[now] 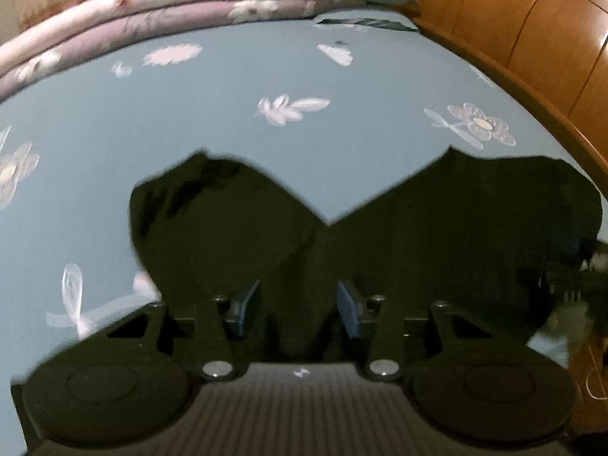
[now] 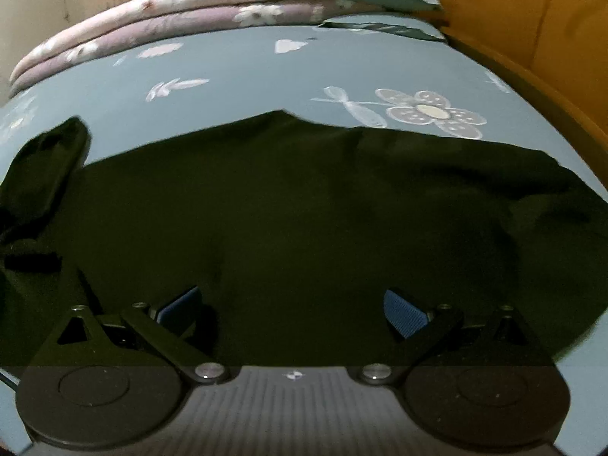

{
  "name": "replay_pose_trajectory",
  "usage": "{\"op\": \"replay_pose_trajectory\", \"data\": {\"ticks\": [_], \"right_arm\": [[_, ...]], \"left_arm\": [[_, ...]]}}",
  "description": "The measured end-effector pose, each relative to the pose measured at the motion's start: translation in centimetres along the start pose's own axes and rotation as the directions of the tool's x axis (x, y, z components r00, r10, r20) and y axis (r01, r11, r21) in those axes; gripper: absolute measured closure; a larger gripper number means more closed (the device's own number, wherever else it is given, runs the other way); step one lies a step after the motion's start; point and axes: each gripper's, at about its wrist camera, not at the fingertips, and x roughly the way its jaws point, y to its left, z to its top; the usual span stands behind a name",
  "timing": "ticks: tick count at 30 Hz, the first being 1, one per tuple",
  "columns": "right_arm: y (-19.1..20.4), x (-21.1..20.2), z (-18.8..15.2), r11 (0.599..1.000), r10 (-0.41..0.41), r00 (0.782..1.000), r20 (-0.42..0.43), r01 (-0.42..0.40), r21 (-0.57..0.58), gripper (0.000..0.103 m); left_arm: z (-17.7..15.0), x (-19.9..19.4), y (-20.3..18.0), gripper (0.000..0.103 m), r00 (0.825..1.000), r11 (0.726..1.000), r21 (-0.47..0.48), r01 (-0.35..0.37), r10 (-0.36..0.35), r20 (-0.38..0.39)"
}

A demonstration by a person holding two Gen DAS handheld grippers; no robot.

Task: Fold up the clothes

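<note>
Now: left tongs half-closed, grip on the dark garment unclear; right tongs released. I'd pinch 1 edge firmly, then fold over the bedsheet.

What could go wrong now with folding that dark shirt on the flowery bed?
The left gripper has dark cloth between its pads, but it is hard to see how firmly; the cloth might slip out when lifted. The right gripper is open above the cloth, so that side could drag and bunch. The cloth's far right edge lies near the wooden bed frame and might slide off the sheet.
</note>
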Motion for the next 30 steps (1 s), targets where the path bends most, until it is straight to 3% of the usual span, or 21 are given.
{"op": "replay_pose_trajectory", "data": {"ticks": [5, 11, 15, 18, 20, 24, 30], "right_arm": [[0.6, 0.3, -0.7, 0.999, -0.012, 1.0, 0.011, 0.012, -0.036, 0.0], [0.4, 0.2, -1.2, 0.999, -0.004, 1.0, 0.03, 0.005, -0.037, 0.0], [0.4, 0.1, -1.6, 0.999, -0.005, 0.999, 0.053, 0.007, -0.039, 0.0], [0.5, 0.1, -1.8, 0.999, -0.008, 0.998, 0.069, 0.011, -0.041, 0.0], [0.5, 0.1, -1.9, 0.999, -0.011, 0.997, 0.076, 0.014, -0.042, 0.0], [0.5, 0.3, -1.7, 0.999, -0.013, 0.997, 0.077, 0.016, -0.043, 0.0], [0.6, 0.5, -1.2, 0.999, -0.025, 0.997, 0.066, 0.027, -0.03, 0.0]], "left_arm": [[3.8, 5.5, -0.2, 0.061, 0.994, 0.998, -0.062, 0.019, -0.025, -0.109], [7.1, 11.8, 1.4, 0.061, 0.959, 0.965, -0.259, -0.034, -0.042, -0.279], [8.1, 14.6, 1.9, 0.061, 0.92, 0.947, -0.301, -0.116, -0.012, -0.393], [8.4, 15.4, 1.7, 0.061, 0.908, 0.946, -0.289, -0.149, 0.015, -0.419], [8.3, 15.6, 1.4, 0.068, 0.903, 0.949, -0.266, -0.168, 0.041, -0.427], [7.9, 15.2, 1.1, 0.096, 0.903, 0.959, -0.214, -0.185, 0.08, -0.423], [6.7, 12.4, 1.6, 0.1, 0.937, 0.964, -0.222, -0.143, 0.06, -0.344]]}}
